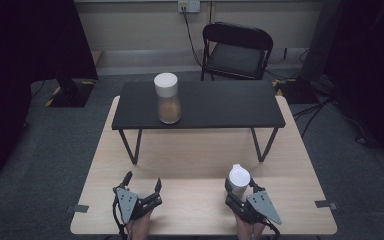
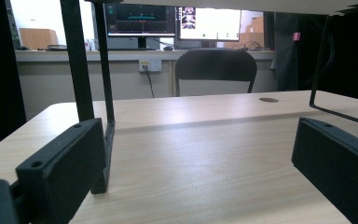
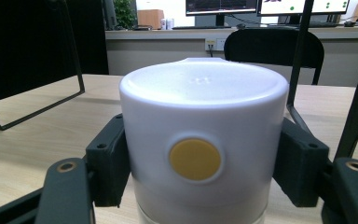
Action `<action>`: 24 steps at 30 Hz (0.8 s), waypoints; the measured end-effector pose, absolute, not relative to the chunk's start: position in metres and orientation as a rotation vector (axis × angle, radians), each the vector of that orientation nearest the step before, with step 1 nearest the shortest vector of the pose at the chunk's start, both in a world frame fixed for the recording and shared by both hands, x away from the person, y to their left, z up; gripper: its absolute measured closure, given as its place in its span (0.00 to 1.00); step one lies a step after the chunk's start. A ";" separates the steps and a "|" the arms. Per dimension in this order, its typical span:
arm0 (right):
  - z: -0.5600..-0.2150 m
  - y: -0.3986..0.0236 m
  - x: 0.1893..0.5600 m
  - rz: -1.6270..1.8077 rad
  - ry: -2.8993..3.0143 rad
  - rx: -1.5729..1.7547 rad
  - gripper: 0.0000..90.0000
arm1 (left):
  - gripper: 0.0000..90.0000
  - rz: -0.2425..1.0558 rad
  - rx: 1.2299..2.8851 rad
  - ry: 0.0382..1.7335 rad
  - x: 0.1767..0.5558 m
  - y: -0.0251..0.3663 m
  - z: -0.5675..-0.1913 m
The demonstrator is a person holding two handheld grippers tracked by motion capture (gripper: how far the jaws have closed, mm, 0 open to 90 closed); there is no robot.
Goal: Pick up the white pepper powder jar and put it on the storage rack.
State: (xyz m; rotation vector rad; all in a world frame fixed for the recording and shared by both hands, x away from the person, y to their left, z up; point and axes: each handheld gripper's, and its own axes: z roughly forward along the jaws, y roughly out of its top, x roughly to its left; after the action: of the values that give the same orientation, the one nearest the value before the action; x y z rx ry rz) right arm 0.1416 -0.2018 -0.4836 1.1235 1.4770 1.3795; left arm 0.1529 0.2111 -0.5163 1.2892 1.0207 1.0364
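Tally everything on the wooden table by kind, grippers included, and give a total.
White-lidded jars: 2, one clamped in the right gripper, one on the black shelf
Black shelf: 1
Grippers: 2, counting the open left gripper
Total: 5

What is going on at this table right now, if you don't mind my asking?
A person holds a gripper in each hand at a wooden table. The right gripper has its jaws shut on a white-lidded jar standing on the table's near right. The left gripper rests open with nothing between its jaws. A second jar, partly full of something brown, stands on the black shelf behind.
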 end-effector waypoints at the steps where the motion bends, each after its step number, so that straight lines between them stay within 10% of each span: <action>1: -0.484 -0.202 0.141 1.379 1.477 1.122 0.33 | 0.03 1.036 1.289 1.021 0.153 0.211 -0.516; 24: -0.469 -0.200 0.140 1.399 1.501 1.143 0.33 | 0.03 1.037 1.289 1.021 0.153 0.211 -0.516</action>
State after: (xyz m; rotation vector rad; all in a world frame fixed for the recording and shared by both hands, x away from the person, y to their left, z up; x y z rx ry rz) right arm 0.1403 -0.2005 -0.4691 1.1428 1.5007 1.3989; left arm 0.1529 0.2110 -0.5162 1.2892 1.0214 1.0373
